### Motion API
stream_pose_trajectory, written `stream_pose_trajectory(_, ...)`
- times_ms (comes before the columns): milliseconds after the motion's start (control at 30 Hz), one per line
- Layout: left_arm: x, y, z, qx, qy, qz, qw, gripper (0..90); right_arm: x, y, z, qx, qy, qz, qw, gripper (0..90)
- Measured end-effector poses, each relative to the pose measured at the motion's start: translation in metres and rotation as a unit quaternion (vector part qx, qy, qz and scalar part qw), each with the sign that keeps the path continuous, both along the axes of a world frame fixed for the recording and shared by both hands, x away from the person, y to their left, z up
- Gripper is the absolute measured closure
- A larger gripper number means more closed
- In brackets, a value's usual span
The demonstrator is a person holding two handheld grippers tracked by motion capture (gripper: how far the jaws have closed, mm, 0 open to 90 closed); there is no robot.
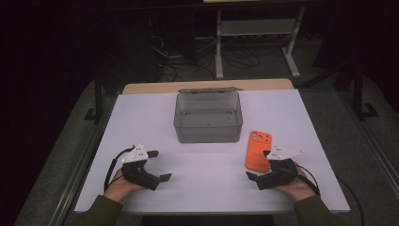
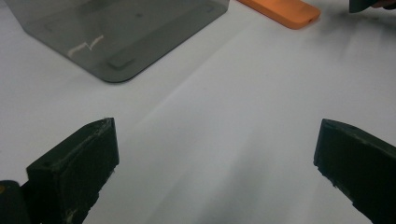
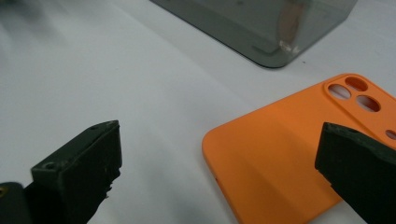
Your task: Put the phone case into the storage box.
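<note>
- Two grippers sit nearest the camera at the table's near edge, one in each hand: the left gripper [image 1: 159,165] at about 7 o'clock and the right gripper [image 1: 258,165] at about 5 o'clock.
- Both have their jaws spread wide and hold nothing; in the left gripper view bare white table [image 2: 224,116] lies between the jaws.
- One orange phone case [image 1: 258,149] lies flat, back up, with round camera cut-outs at its far corner, at 4 o'clock of the box, just beside the right gripper.
- In the right gripper view the phone case [image 3: 280,154] lies partly between the jaws, untouched.
- One smoky, see-through box [image 1: 208,117] stands open at the table's centre, toward 12 o'clock.
</note>
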State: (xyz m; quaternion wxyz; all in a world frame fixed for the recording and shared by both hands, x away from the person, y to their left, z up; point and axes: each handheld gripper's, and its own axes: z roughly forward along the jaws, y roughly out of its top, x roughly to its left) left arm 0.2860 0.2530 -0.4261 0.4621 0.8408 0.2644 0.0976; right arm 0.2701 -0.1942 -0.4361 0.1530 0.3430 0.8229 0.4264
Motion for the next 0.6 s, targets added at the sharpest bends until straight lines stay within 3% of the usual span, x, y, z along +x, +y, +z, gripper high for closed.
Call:
stream_pose_trajectory(400, 0.0, -0.002, 0.0, -0.001, 0.001, -0.002, 1.0, 0.0, 0.003, -0.006, 0.009, -0.014, -0.008, -0.012, 0.9998, 0.2)
stream_pose_trajectory(600, 0.0, -0.002, 0.0, -0.001, 0.003, -0.001, 1.0, 0.0, 0.01, -0.015, 0.013, -0.023, 0.002, -0.033, 0.9992, 2.1)
